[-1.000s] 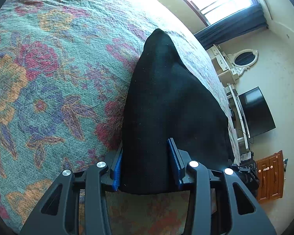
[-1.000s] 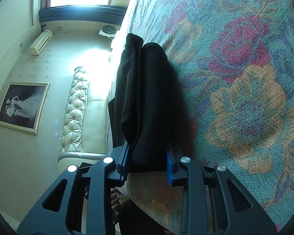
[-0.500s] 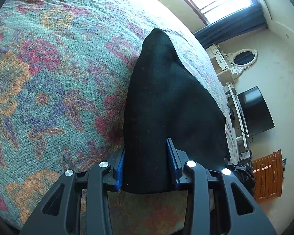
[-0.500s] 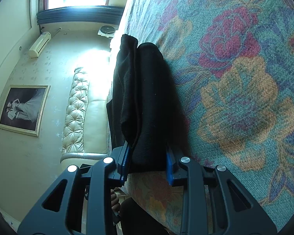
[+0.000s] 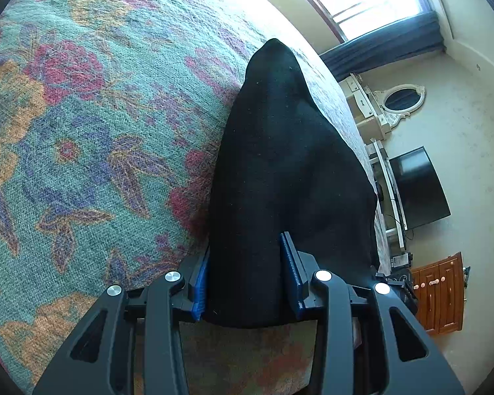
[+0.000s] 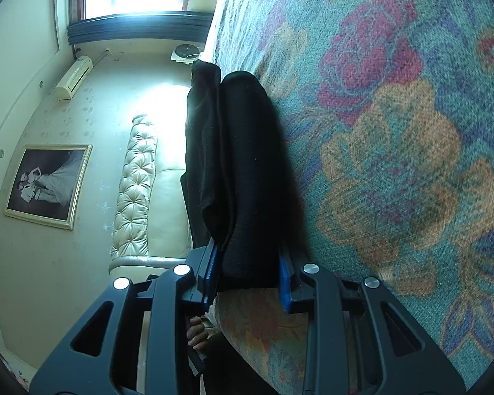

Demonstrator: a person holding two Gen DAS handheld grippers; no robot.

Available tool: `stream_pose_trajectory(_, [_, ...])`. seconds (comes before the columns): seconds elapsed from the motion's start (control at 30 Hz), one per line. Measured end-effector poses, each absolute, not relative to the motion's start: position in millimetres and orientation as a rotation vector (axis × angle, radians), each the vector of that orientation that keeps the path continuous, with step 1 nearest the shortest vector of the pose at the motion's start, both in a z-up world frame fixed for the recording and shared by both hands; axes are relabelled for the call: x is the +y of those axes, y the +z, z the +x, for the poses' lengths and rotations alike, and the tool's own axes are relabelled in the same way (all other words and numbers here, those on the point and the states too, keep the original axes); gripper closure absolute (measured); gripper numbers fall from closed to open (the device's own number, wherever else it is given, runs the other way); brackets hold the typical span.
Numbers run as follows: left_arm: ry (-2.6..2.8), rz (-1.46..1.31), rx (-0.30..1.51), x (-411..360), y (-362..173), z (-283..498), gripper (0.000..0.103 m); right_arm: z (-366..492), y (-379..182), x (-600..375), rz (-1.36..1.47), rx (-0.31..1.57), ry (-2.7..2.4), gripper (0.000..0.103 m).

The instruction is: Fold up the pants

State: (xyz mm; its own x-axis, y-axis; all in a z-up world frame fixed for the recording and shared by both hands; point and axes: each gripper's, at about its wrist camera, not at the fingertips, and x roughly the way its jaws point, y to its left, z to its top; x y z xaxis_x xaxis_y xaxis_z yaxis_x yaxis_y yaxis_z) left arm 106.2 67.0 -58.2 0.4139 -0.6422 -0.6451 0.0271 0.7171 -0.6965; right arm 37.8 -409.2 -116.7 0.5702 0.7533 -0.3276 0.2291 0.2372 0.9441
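Floral bedspread (image 5: pixel 82 138), seen from both wrist cameras, bears the black pants (image 5: pixel 289 177), which lie along the near edge of the bed and rise from it where we hold them. In the right wrist view the pants (image 6: pixel 243 164) show at least two layers, a thinner fold hanging beside a thicker one. We judge the cloth soft, limp and light, with a matte knit surface unlikely to slip; it will sag wherever unsupported, so we would best take it at the two ends of one folded edge, all layers inside each bite. The left gripper (image 5: pixel 247 283) pinches a thick bundle of pants between its blue pads (image 5: pixel 291 279), jaws held apart by the cloth. The right gripper (image 6: pixel 248 276) likewise clamps a folded edge. Against the frames a second ago, both grips are unchanged; the bedspread pattern has shifted slightly in both views, so we infer a small, slow carry of the pants.
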Motion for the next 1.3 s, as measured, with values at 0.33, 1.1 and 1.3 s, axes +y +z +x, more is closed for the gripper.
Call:
stream_pose_trajectory(0.33, [-0.504,-0.718,1.066,64,-59,103,0.035,31,-122,-418,1.384,0.931,0.478,0.065])
stream_pose_trajectory(1.1, [-0.313,-0.421,1.0,22,-39,52,0.016,-22,-82,-401,1.059,0.946,0.293,0.045])
stream_pose_trajectory(1.3, [-0.245,-0.328,0.978,10,-31,43,0.016,-30,-62,-360,0.814,0.985,0.188,0.024])
